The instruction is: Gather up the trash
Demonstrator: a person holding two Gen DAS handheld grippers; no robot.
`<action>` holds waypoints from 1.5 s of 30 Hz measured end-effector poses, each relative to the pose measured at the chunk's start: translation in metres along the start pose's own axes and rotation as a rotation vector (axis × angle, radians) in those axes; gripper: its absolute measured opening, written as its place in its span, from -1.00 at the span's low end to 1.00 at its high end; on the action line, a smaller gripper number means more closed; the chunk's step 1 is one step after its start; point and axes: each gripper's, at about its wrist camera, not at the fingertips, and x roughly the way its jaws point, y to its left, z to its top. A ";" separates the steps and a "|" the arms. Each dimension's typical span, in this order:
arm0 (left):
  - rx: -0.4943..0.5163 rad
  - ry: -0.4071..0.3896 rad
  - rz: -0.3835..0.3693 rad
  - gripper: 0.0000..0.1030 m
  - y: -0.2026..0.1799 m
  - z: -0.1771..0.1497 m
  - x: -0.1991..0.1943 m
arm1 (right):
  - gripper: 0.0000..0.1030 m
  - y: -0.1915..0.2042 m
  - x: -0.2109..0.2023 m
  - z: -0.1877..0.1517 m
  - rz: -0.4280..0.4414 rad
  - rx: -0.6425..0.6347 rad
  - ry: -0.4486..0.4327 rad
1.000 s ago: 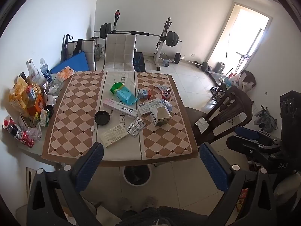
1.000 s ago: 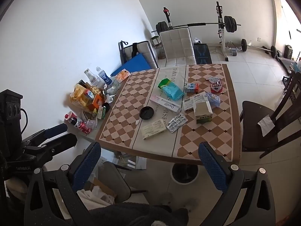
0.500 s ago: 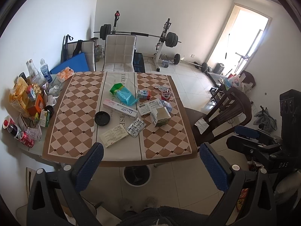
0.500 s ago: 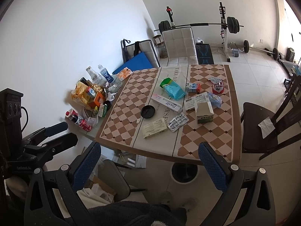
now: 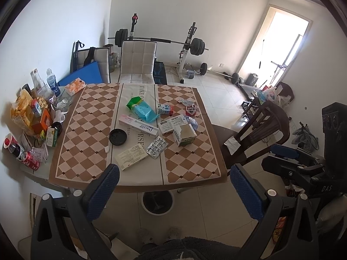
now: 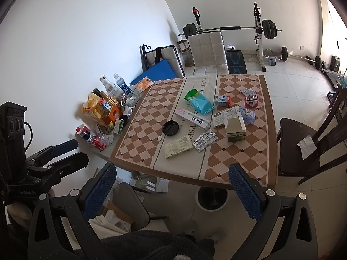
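Trash lies on a checkered table (image 5: 86, 143): a toothpaste box (image 5: 138, 125), a blue-green pouch (image 5: 143, 110), a black lid (image 5: 117, 137), a flat medicine box (image 5: 131, 158), a blister pack (image 5: 157, 147), an open carton (image 5: 184, 134) and small wrappers (image 5: 190, 108). The same pieces show in the right wrist view: toothpaste box (image 6: 192, 121), black lid (image 6: 171, 127), carton (image 6: 235, 129). My left gripper (image 5: 173, 192) is open and empty, short of the table's near edge. My right gripper (image 6: 171, 191) is open and empty, also back from the near edge.
Snack packs, bottles and cans (image 5: 32, 117) crowd the table's left side. A dark wooden chair (image 5: 260, 130) stands at the right, a white chair (image 5: 138, 62) at the far end. A round bin (image 5: 157, 201) sits under the table; a box with paper (image 6: 117, 214) is on the floor.
Both views have drifted back slightly from the table. Nothing on the table has moved, and both grippers stay open.
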 end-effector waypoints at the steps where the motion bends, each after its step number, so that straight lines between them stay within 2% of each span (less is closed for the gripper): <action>1: 0.001 0.002 -0.002 1.00 0.000 0.000 0.000 | 1.00 0.000 0.000 0.000 -0.001 0.000 0.001; 45: 0.002 -0.005 -0.005 1.00 -0.003 0.001 -0.005 | 1.00 0.009 -0.003 -0.001 0.004 -0.017 0.002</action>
